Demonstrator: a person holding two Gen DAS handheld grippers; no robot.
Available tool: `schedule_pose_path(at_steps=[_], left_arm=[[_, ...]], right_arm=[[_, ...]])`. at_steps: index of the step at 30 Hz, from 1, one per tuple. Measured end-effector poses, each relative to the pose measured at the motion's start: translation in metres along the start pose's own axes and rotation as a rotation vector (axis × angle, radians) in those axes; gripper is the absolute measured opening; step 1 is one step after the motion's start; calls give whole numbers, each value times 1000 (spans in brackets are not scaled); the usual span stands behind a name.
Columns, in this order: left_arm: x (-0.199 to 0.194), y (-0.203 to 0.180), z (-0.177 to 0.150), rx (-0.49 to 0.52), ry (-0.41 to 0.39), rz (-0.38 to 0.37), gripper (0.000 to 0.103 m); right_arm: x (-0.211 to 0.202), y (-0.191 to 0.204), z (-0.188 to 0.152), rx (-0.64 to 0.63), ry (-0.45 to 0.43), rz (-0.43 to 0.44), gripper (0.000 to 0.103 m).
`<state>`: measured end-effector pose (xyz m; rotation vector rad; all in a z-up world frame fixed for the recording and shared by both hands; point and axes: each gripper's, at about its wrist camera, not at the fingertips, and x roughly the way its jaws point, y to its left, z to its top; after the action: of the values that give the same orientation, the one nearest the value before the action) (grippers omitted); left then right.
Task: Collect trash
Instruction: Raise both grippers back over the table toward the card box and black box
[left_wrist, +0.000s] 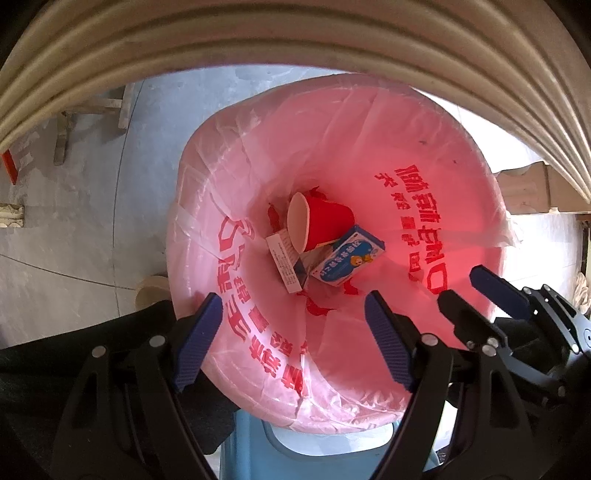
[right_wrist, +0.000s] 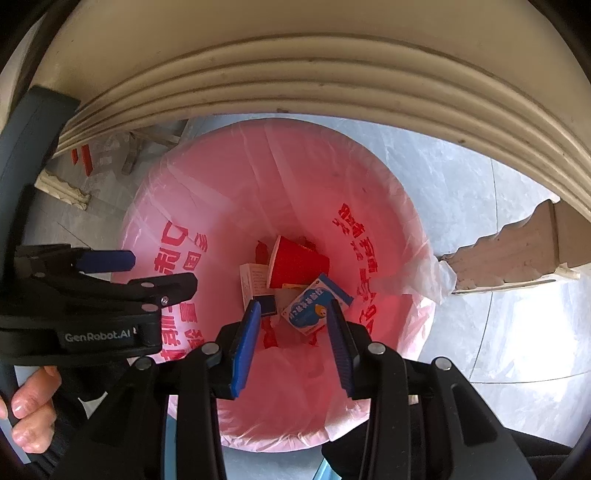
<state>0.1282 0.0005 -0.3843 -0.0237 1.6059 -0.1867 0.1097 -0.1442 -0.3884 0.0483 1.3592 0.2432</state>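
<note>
A bin lined with a pink bag (left_wrist: 369, 147) (right_wrist: 207, 206) printed with red characters stands below both grippers. At its bottom lie a red paper cup (left_wrist: 325, 221) (right_wrist: 299, 264) on its side, a blue-and-white carton (left_wrist: 347, 258) (right_wrist: 314, 304) and a white box (left_wrist: 284, 258) (right_wrist: 253, 280). My left gripper (left_wrist: 291, 299) (right_wrist: 162, 271) hangs over the near rim, open wide and empty. My right gripper (right_wrist: 293, 306) (left_wrist: 461, 284) points down into the bin, open, with nothing between its blue pads (right_wrist: 243, 347); the trash lies far below them.
A cream moulded table edge (left_wrist: 295, 40) (right_wrist: 314, 85) arches over the bin. Grey floor tiles (right_wrist: 480, 240) surround it. Broken moulding pieces (right_wrist: 517, 254) lie at the right, a wooden stool (left_wrist: 92, 118) at the left. A light blue seat (left_wrist: 314, 450) sits under the bin. A hand (right_wrist: 29, 406) grips the left handle.
</note>
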Motion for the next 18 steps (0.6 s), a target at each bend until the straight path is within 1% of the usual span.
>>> schedule_pose_path(at_steps=[1, 3, 5, 7, 8, 10, 11, 12, 13, 15, 16, 17, 18], left_arm=[[-1, -1, 0, 6, -1, -5, 78], [-6, -6, -2, 23, -13, 6, 78], [-14, -9, -5, 40, -35, 20, 78], [-26, -12, -11, 57, -59, 22, 78], [-32, -13, -15, 68, -71, 28, 78], [-51, -15, -27, 93, -104, 18, 78], [-62, -16, -31, 102, -120, 9, 78], [-77, -16, -37, 116, -140, -6, 78], [-89, -17, -42, 128, -160, -13, 78], [-125, -19, -51, 176, -225, -6, 78], [-143, -21, -54, 208, -258, 0, 79], [-161, -22, -57, 245, -293, 10, 85], [-187, -24, -60, 298, -344, 29, 90]], right_arm=[[-1, 1, 0, -4, 0, 5, 44], [-5, 4, -2, -19, -13, 12, 46], [-13, 8, -5, -43, -28, -10, 47], [-24, 10, -9, -43, -39, -1, 48], [-34, 11, -12, -35, -49, 17, 49], [-53, 12, -19, -32, -73, 36, 57], [-67, 15, -23, -42, -94, 45, 58], [-81, 17, -26, -49, -113, 67, 61], [-95, 19, -29, -49, -129, 82, 69], [-122, 18, -33, -44, -171, 111, 78], [-138, 18, -33, -49, -196, 124, 79], [-160, 19, -32, -69, -228, 123, 80], [-180, 20, -29, -99, -251, 116, 85]])
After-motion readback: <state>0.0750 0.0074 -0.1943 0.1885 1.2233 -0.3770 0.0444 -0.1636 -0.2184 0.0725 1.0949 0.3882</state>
